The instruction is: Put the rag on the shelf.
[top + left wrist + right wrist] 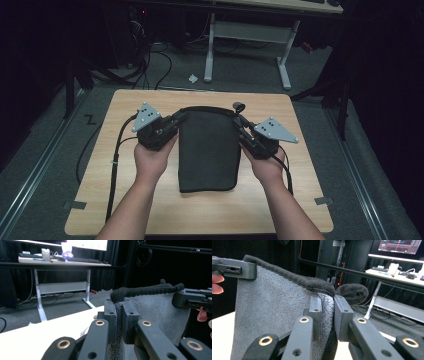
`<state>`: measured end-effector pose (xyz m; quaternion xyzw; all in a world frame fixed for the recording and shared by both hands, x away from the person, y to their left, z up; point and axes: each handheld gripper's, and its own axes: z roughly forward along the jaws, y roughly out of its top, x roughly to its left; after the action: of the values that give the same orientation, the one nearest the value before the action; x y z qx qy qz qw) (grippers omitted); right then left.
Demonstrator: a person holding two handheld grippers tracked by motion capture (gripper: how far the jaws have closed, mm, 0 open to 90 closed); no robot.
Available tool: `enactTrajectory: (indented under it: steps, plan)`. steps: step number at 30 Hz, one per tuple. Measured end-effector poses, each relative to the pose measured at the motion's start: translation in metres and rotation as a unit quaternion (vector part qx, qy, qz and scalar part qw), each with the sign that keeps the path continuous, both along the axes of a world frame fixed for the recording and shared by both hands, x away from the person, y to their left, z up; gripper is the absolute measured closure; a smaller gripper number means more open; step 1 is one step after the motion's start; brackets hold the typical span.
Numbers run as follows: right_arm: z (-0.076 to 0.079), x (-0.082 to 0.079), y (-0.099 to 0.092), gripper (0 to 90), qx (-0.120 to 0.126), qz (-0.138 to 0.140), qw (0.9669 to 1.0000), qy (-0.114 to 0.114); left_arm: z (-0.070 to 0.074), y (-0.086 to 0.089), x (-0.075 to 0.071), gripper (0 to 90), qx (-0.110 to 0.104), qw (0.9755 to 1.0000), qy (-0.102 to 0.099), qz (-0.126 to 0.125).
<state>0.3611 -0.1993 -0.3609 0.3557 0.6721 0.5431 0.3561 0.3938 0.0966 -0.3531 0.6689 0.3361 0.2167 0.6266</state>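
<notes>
Both claws pinch the dark grey towel (207, 150) at its far edge: the left gripper (176, 123) bites the far left corner and the right gripper (242, 125) bites the far right corner. In the left gripper view, the two black jaws of the left gripper (119, 315) squeeze the fluffy cloth between them, and the right gripper (192, 300) shows farther off, clamped on the other corner. In the right gripper view, the right gripper (327, 315) squeezes its corner the same way, and the left gripper (235, 269) holds on at the other end. The towel hangs between the claws over the middle of the light wooden table (125, 200), with its near end lying flat on the wood. What could go wrong? Each claw holds just a small bit of cloth near the hem, so a quick tug could pull a corner out and the towel would flop down crooked. If one hand goes higher than the other, the towel may hang slanted and bunch up. If the hands spread too far apart, the cloth gets tight and may slip. The towel is soft, thick and fuzzy, with a fat rolled hem (312, 283) and a small loop (352, 292) at one corner. It looks like a long rectangle. The jaws are hard, flat and smooth. The table top is smooth and pale.
</notes>
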Motion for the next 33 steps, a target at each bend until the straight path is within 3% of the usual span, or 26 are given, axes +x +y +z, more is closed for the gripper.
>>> enactTrajectory:
  steps: [14, 23, 33]
  plan:
    - [0.025, 0.008, 0.003, 79.0, 0.007, -0.005, 0.9998, -0.020, 0.025, 0.001, 0.010, 84.2, 0.001, 0.9996, -0.028, 0.003]
    - [0.036, 0.018, 0.001, 78.9, 0.012, -0.006, 0.9995, -0.028, 0.033, -0.001, 0.018, 84.2, 0.000, 0.9993, -0.037, 0.005]
    - [0.036, 0.046, 0.000, 78.9, 0.010, -0.011, 0.9997, -0.021, 0.032, -0.004, 0.055, 84.1, 0.002, 0.9995, -0.030, 0.007]
